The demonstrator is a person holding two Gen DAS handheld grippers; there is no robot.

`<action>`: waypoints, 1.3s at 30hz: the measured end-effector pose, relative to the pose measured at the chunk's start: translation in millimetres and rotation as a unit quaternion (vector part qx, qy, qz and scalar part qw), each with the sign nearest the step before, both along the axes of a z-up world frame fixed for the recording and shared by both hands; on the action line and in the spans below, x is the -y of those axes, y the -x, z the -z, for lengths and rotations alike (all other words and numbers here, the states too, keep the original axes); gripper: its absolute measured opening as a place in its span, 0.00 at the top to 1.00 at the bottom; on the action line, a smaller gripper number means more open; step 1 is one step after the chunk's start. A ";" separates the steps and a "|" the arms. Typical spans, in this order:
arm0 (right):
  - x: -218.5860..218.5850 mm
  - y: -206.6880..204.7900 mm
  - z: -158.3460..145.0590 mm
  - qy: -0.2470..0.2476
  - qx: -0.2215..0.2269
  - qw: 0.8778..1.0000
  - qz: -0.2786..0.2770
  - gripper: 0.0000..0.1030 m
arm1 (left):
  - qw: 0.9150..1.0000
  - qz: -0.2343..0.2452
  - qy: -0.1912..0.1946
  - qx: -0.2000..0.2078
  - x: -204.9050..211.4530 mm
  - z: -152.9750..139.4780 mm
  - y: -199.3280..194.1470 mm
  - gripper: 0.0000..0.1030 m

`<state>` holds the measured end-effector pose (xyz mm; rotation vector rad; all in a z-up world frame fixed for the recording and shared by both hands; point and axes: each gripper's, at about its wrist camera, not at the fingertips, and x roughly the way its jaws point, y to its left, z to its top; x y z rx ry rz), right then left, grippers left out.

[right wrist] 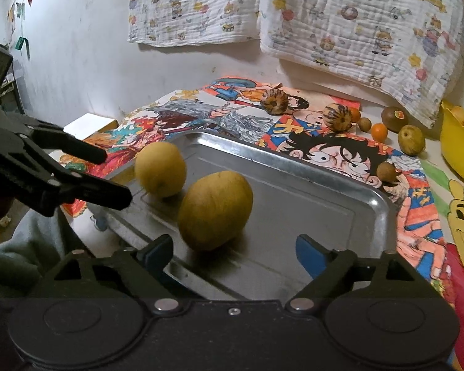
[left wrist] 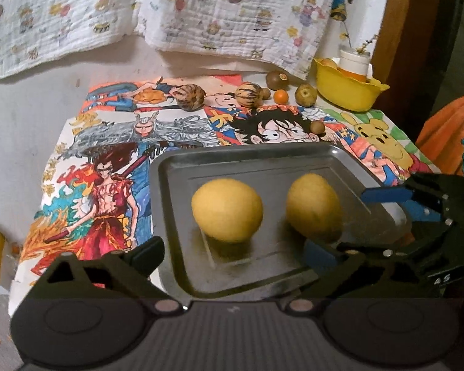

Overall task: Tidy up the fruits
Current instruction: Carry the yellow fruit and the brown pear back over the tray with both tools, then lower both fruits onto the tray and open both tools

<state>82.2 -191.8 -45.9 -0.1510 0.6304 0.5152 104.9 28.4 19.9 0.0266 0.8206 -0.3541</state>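
Two yellow round fruits lie on a metal tray point(left wrist: 176, 185) point(right wrist: 371, 204). In the left wrist view my left gripper point(left wrist: 232, 255) stands open at the tray's near rim. The left yellow fruit point(left wrist: 227, 210) rests just beyond its fingertips, untouched. In the right wrist view my right gripper point(right wrist: 232, 253) is open too. The nearer yellow fruit point(right wrist: 215, 210) sits on the tray just ahead of its blue pads, apart from them. The right gripper point(left wrist: 371, 219) shows at the tray's right side, beside the right yellow fruit point(left wrist: 314, 207). The left gripper point(right wrist: 114, 176) is beside the farther fruit point(right wrist: 160, 168).
The tray sits on a cartoon-printed cloth point(left wrist: 108, 160). Behind it lie two striped brown fruits point(left wrist: 191, 97) point(left wrist: 247, 94), a kiwi point(left wrist: 277, 80), a small orange point(left wrist: 281, 95), a greenish fruit point(left wrist: 306, 95) and a small brown one point(left wrist: 318, 127). A yellow bowl point(left wrist: 349, 92) stands back right. Patterned towels hang behind.
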 end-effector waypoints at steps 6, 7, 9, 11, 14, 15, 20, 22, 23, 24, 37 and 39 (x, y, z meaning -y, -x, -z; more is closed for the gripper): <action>6.4 12.5 -4.5 0.032 0.004 0.999 -0.003 0.02 | 0.998 0.025 -0.050 0.015 5.9 -2.9 11.3 0.00; 7.6 13.3 -5.0 0.038 0.005 0.999 -0.002 0.02 | 0.998 0.029 -0.059 0.017 7.6 -2.8 12.7 0.00; 10.2 14.3 -6.0 0.051 0.006 0.999 -0.001 0.01 | 0.996 0.038 -0.074 0.021 10.9 -2.6 14.1 0.00; 12.7 15.2 -6.8 0.068 0.009 0.998 -0.001 0.01 | 0.995 0.046 -0.082 0.023 13.6 -3.1 14.0 0.00; 17.6 16.5 -7.2 0.093 0.010 0.996 0.000 0.01 | 0.995 0.057 -0.084 0.025 17.0 -6.6 11.2 0.00; 20.1 16.8 -7.6 0.100 0.012 0.995 0.000 0.01 | 0.994 0.060 -0.085 0.026 18.1 -8.1 9.1 0.00; 34.6 13.7 -13.3 0.110 0.021 0.994 0.016 0.01 | 0.993 0.075 -0.086 0.034 26.7 -18.4 -4.9 0.00; 40.9 10.3 -16.0 0.109 0.024 0.993 0.025 0.01 | 0.993 0.080 -0.083 0.035 30.9 -22.7 -14.0 0.00; 43.4 8.4 -17.2 0.109 0.025 0.993 0.030 0.01 | 0.993 0.081 -0.082 0.035 33.1 -24.7 -18.6 0.00; 46.7 6.1 -18.4 0.109 0.027 0.993 0.034 0.01 | 0.993 0.082 -0.081 0.035 35.3 -26.4 -23.5 0.00; 79.9 -35.1 -28.6 0.104 0.044 0.989 0.096 0.01 | 0.992 0.094 -0.079 0.042 70.2 -38.1 -90.8 0.00; 81.4 -42.0 -29.8 0.102 0.047 0.988 0.107 0.01 | 0.991 0.096 -0.076 0.043 75.0 -38.9 -102.3 0.00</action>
